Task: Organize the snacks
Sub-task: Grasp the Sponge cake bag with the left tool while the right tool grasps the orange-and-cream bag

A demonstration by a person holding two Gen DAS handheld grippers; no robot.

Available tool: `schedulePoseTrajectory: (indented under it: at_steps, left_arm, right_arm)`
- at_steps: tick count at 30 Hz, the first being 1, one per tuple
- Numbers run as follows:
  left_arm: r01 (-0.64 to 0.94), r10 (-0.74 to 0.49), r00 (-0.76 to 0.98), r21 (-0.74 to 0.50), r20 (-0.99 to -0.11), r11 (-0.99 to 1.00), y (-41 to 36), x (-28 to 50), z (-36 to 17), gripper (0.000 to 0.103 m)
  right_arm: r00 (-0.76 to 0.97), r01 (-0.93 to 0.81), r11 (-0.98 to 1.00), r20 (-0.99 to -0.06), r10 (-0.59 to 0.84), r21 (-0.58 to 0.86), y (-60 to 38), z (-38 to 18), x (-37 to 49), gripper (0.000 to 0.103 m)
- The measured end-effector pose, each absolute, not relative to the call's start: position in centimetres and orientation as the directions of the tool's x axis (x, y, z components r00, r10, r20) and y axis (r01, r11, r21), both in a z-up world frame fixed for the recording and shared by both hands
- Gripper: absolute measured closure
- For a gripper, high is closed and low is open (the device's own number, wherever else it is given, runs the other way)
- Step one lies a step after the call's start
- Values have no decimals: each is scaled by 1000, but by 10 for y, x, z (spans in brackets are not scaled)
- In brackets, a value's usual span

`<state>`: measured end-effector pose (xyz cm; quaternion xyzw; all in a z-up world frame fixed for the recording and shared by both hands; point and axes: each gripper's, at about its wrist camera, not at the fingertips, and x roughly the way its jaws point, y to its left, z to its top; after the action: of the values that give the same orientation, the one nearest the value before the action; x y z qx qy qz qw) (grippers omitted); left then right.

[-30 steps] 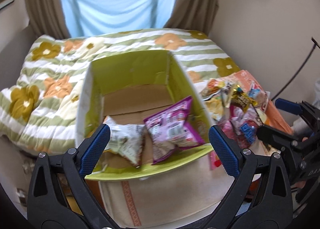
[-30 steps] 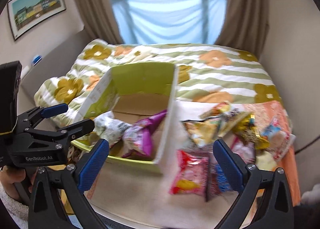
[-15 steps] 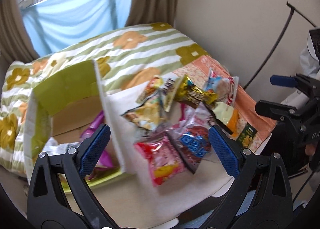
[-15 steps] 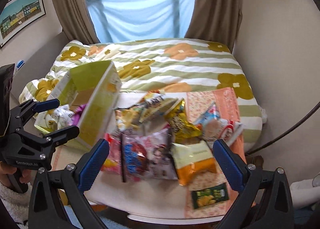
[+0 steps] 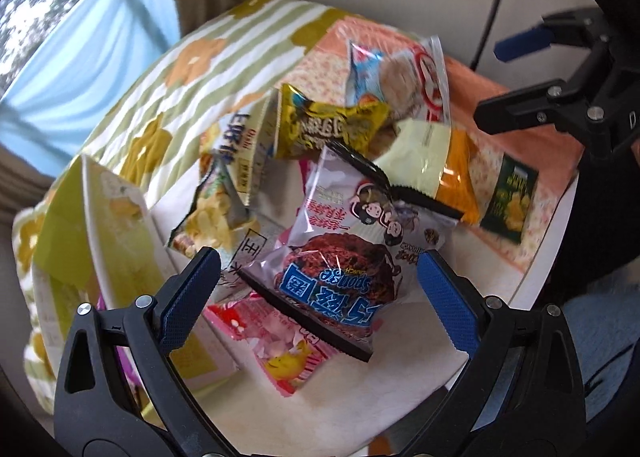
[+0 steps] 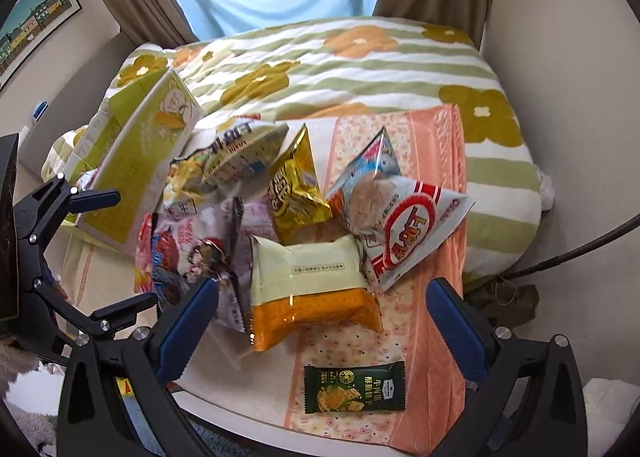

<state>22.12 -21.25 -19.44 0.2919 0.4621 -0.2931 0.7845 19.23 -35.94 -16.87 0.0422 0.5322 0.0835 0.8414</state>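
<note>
Both views swing rightward off the green box (image 5: 116,233) onto the snack pile. Left gripper (image 5: 318,289) hovers over the chocolate sponge-cake packet (image 5: 344,257), jaws apart, empty. Right gripper (image 6: 322,317) hangs spread above the cream-and-orange packet (image 6: 312,289) on the table (image 6: 224,385).

The pink packet (image 5: 276,341) lies mostly hidden under the chocolate cake packet (image 5: 340,257). The green box (image 5: 116,241) is blurred, its inside out of sight and its near end covered by the left claw (image 5: 318,291). The picture (image 6: 32,17) on the wall is cut off at the frame edge.
</note>
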Motion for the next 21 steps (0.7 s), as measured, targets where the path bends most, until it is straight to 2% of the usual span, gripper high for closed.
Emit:
schedulePoseTrajectory:
  at_steps: [5, 16, 21]
  left_arm:
    - [785, -156, 361, 210, -919, 583, -226, 232, -218, 5]
    - [838, -203, 223, 81, -953, 539, -228, 251, -244, 5]
    - [861, -202, 228, 101, -953, 498, -232, 245, -244, 5]
  right_arm:
    - [374, -112, 976, -902, 214, 185, -362, -197, 201, 0]
    - [313, -118, 960, -907, 280, 256, -357, -237, 215, 0]
    - [284, -134, 955, -913, 292, 264, -354, -250, 220, 0]
